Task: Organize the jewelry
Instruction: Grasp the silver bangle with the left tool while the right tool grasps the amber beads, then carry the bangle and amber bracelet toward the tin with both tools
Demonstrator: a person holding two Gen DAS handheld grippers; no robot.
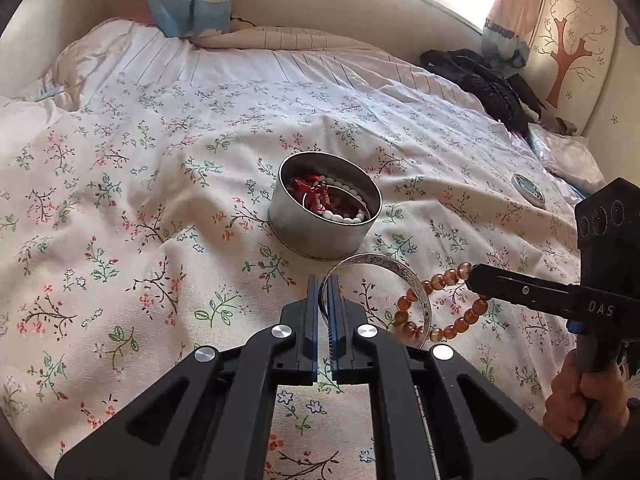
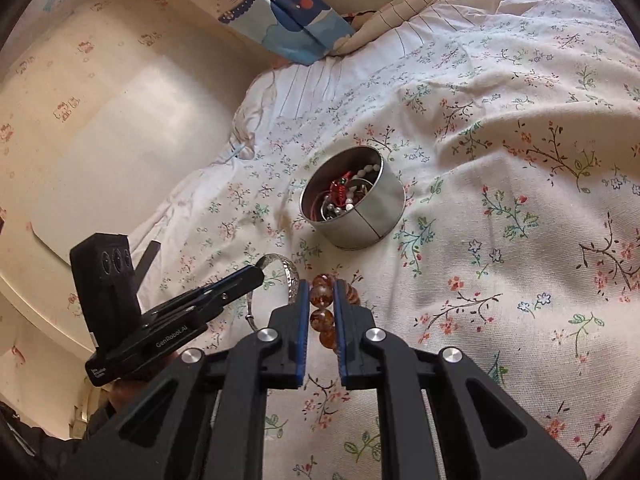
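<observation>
Bedspread (image 1: 140,208), white with small flower sprigs, rumpled across the whole bed. Round metal tin (image 1: 320,236) standing upright on it, lid off, near the middle of both views. Inside the tin: a white bead bracelet (image 1: 348,216) curled against the wall, a tangle of red cord jewelry (image 1: 306,188), and a thin silver ring-shaped piece among them.

Left gripper (image 1: 325,284) low in its own view, jaws pinched together on a silver bangle (image 1: 416,280); band clamped edge-on between the pads, loop arcing out to the right, just in front of the tin. Same bangle (image 2: 290,276) visible from the right wrist camera, sticking out past the left gripper's tip.

Right gripper (image 2: 322,292) clamped on an amber bead bracelet (image 2: 322,300), several glossy brown beads squeezed between the blue-lined pads. From the left wrist camera, right gripper (image 1: 474,278) reaching in from the right edge, amber bead bracelet (image 1: 444,312) hanging as a loop from its tip and overlapping the bangle's ring; threaded through or merely in front, cannot tell. Both pieces held above the bedspread, close together, short of the tin.

Hand (image 1: 580,408) wrapped round the right gripper's handle at the lower right. Round patterned tin lid (image 1: 529,194) flat on the bedspread well to the right of the tin. Dark clothing (image 1: 480,80) heaped near the headboard.
</observation>
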